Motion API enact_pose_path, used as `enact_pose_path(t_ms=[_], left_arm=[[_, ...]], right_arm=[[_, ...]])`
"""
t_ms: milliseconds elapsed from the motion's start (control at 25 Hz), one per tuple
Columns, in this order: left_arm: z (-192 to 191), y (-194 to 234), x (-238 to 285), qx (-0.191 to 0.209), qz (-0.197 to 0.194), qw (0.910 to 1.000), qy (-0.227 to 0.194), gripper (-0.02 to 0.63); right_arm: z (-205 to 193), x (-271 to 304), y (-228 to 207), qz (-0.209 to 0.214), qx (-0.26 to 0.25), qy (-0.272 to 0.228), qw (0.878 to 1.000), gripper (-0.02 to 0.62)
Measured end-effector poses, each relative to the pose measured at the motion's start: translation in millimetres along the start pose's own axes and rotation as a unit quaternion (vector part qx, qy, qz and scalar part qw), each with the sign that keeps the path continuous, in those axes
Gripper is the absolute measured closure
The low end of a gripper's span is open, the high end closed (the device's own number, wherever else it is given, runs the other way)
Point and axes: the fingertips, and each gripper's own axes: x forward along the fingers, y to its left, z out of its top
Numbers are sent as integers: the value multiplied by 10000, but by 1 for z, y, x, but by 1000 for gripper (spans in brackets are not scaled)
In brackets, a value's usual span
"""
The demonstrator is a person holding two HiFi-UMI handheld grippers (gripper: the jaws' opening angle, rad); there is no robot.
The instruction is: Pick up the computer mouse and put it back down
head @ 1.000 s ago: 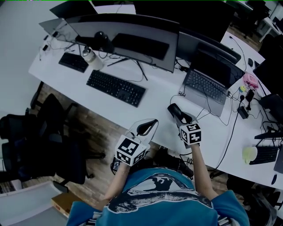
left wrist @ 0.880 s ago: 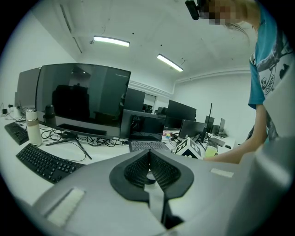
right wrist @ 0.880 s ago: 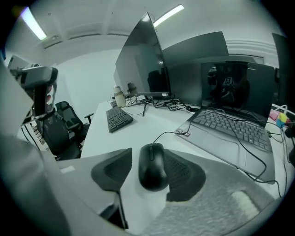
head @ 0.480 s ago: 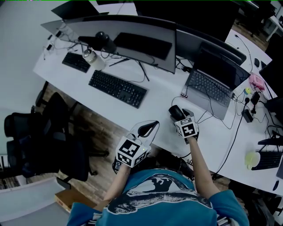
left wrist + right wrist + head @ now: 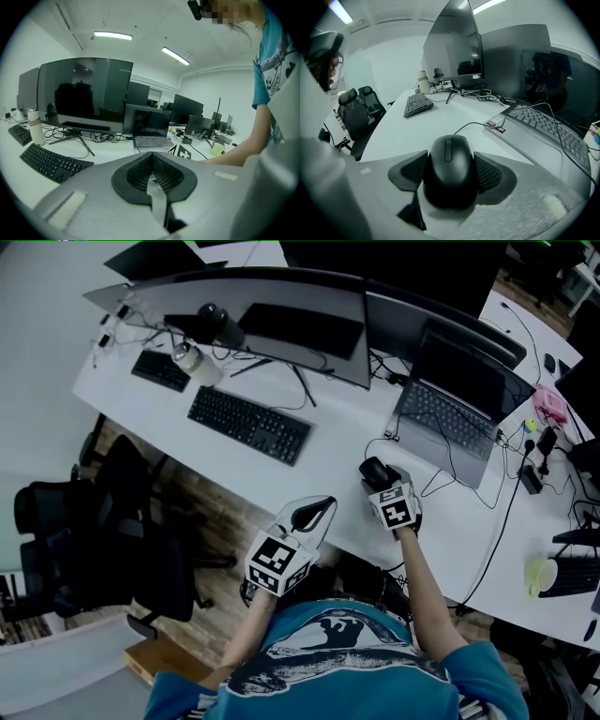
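1. The right gripper [image 5: 378, 480] has its jaws spread. They have just been opening, and the computer mouse [image 5: 450, 178] lies between them. In the right gripper view the ribbed pads [image 5: 490, 174] stand at the mouse's two flanks, close to it but no longer clamped on it.

2. The left gripper [image 5: 311, 514] has its jaws pressed together on nothing. It hangs over the near edge of the desk [image 5: 328, 442], well apart from the mouse, with no part in this.

3. A second ago the right hand carried the mouse a little above the desk with the jaws much narrower. Since then the hand has come down and the grip has let go.

4. The mouse now sits flat on the white desk, just in front of the laptop's [image 5: 448, 423] near left corner. Its nose points away from the person, and its cable [image 5: 473, 124] trails off toward the laptop.

5. To my eye the lift is over and the mouse is set back down, so the task looks all but done. What remains is to draw the right gripper straight back, so that neither pad catches the mouse's side and drags it.

6. The one thing I'd watch is the left-hand pad, which looks closest to the shell.
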Motion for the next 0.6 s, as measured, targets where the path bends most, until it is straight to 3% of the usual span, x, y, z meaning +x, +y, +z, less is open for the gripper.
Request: enact_pose_path(t_ms=[320,600], left_arm=[[-6,2,-13,27,-6,10000,46,588],[-9,1,-32,187,-243,9995,-28,588]], right_arm=[[5,-12,6,70,203,-322,9992,292],[20,-47,20,-204,360,-617,9972,293]])
